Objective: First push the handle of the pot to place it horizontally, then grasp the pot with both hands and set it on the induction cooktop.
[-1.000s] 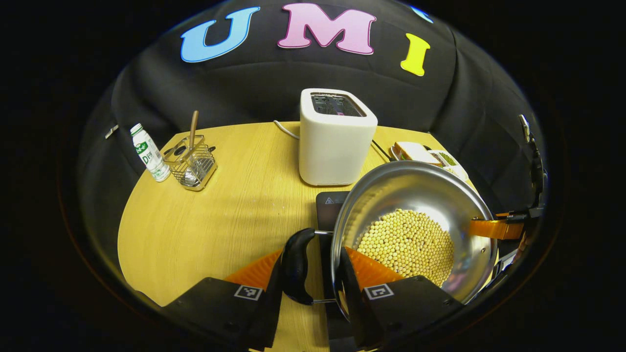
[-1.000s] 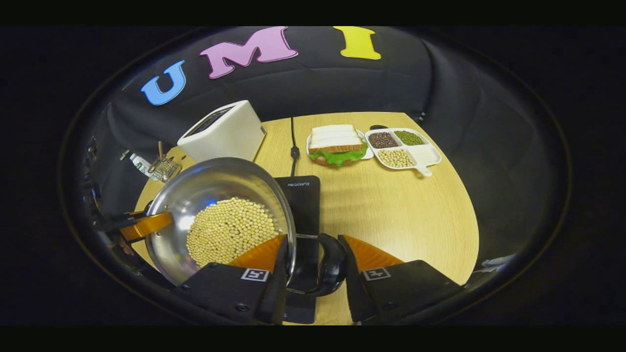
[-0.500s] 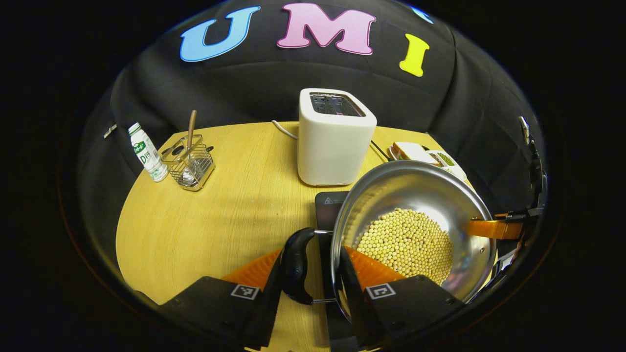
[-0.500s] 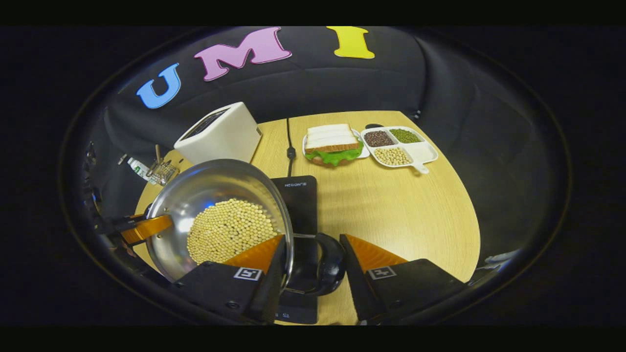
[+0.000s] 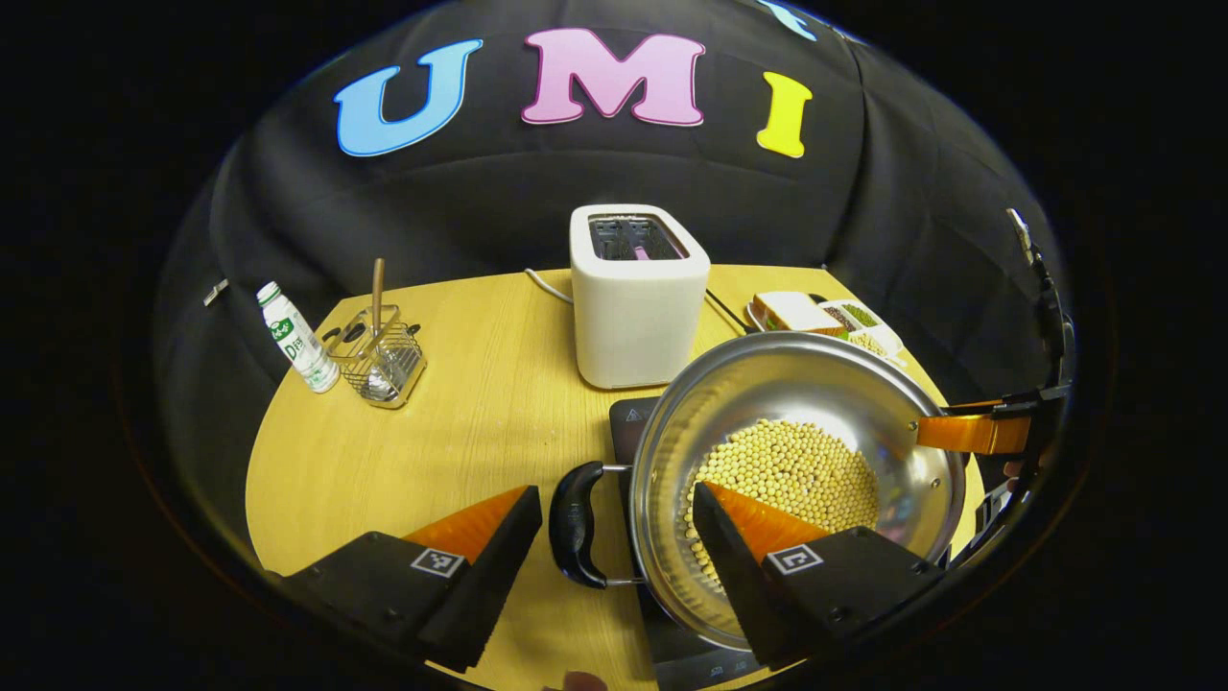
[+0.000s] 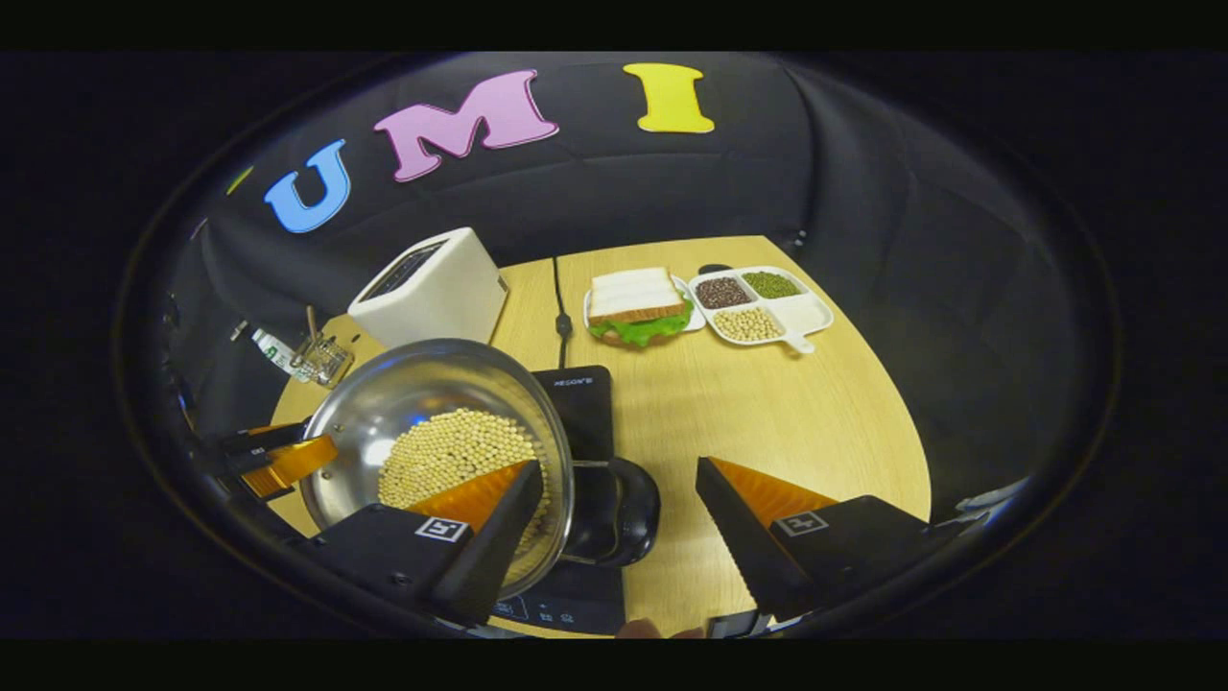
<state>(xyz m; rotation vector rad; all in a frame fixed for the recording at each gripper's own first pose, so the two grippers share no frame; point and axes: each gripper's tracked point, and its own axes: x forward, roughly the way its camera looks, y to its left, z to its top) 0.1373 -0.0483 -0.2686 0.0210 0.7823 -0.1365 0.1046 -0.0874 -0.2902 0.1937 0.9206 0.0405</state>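
Table (image 5: 460,432): carrying a toaster (image 5: 638,293) at the back, with the induction cooktop (image 6: 587,422) lying in front of it.
Pot (image 5: 796,470): sitting on the induction cooktop, full of pale beans, both black side handles lying level; half a second ago both grippers were clamping those handles.
Left gripper (image 5: 614,537): now standing with fingers wide apart, straddling the left handle (image 5: 576,523) without touching it.
Right gripper (image 6: 614,518): likewise spread open, the right handle (image 6: 624,509) sitting free between its fingers.
Change: both grips releasing and the cameras pulling back slightly, while the pot is staying put.
Meaning: placement is looking finished, in my judgement; only backing clear without nudging the handles is remaining.
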